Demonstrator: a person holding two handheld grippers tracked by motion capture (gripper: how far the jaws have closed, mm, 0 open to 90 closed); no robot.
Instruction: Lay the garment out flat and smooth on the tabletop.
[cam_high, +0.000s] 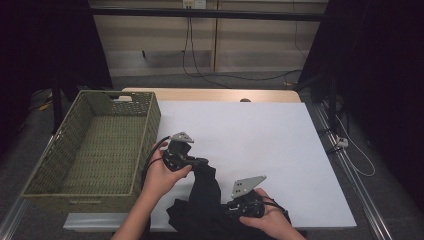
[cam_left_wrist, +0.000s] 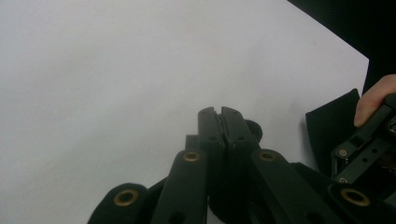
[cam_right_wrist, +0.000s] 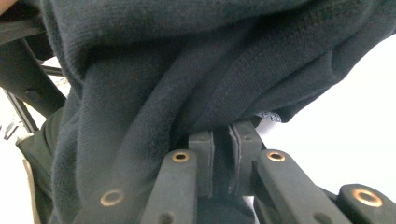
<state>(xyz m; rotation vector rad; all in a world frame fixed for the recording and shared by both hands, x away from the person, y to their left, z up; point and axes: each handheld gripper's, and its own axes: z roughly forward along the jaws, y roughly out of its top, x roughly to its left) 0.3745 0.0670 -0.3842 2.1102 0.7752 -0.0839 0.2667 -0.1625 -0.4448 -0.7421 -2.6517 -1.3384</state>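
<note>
Black garment (cam_high: 202, 200): knit cloth, bunched on the near edge of the white table top (cam_high: 260, 130). Right gripper (cam_high: 240, 209): jaws clamped on a fold of the cloth, which drapes over them in the right gripper view. Left gripper (cam_high: 200, 162): jaws pressed together at the garment's upper end; whether cloth is caught between them cannot be told. Woven green basket (cam_high: 145, 125): left of the table top, beside the left hand (cam_high: 162, 176).
</note>
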